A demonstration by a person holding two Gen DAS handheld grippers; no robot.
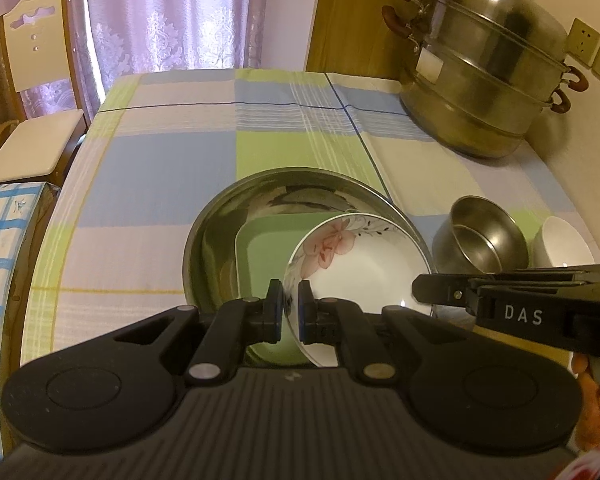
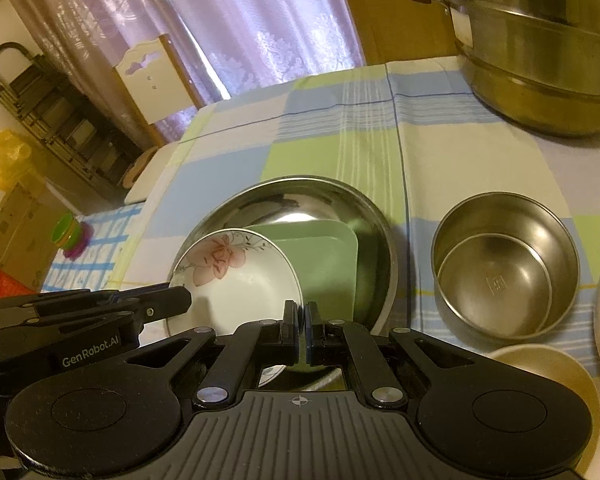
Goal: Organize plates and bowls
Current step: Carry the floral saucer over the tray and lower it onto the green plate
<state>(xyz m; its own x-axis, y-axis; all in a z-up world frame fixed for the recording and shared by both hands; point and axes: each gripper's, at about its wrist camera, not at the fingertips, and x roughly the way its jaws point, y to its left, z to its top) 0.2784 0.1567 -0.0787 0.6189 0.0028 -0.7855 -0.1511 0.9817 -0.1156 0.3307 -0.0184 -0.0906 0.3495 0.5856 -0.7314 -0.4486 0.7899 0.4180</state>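
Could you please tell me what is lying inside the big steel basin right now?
Inside the big steel basin lie a green square plate and, tilted over it, a white flowered plate. The plates cover much of the basin's floor, so anything beneath them is hidden.

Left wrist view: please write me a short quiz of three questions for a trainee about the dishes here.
1. True or false: the white flowered ceramic plate is inside the large round steel basin.
2. What else is in that basin? A) a pale green square plate B) a red cup C) a wooden spoon
3. Fill in: the left gripper is shut on the flowered plate's ____.
Key: 1 true; 2 A; 3 rim.
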